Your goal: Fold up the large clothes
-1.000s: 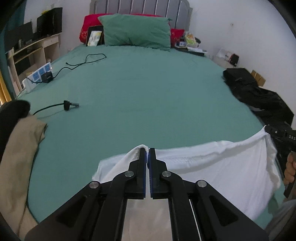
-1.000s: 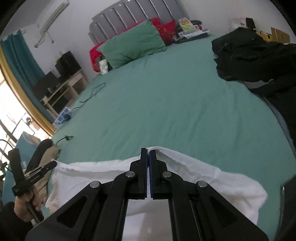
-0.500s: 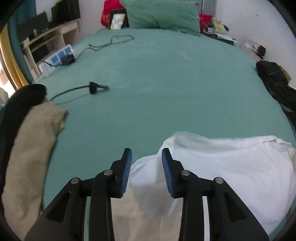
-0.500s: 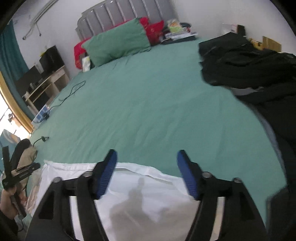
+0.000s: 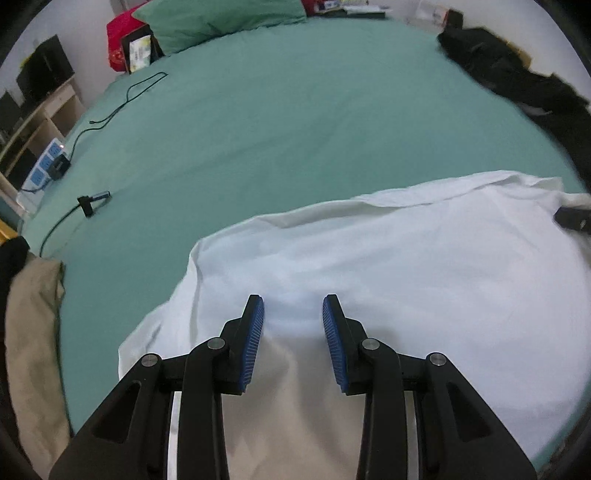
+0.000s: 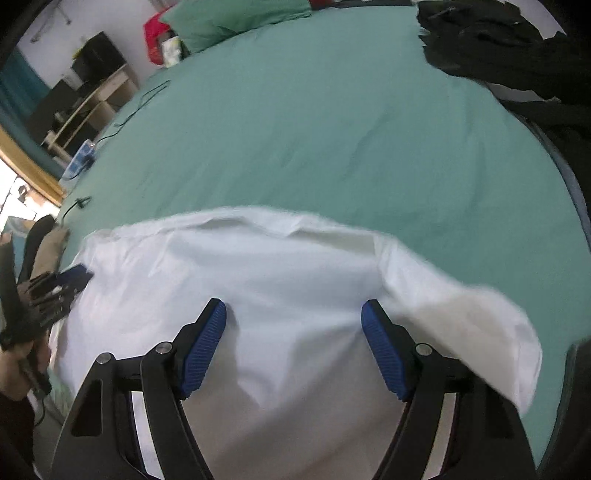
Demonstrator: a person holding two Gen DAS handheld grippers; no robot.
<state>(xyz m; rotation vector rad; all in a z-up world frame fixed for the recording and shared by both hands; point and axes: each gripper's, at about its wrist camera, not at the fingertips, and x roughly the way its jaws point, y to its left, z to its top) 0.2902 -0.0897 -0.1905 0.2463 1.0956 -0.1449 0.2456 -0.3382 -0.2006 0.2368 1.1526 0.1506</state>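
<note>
White garment spread on bed, no containers.

Garment lies spread on the near part of the bed. Pillow at the far end, a tablet propped just left of it. Cable runs down the bed's left side to a power strip at the left edge. Second plug nearer, also left. Folded cloth at near-left corner. Pile of clothes on the far-right edge. Shelf unit left of the bed.
</note>
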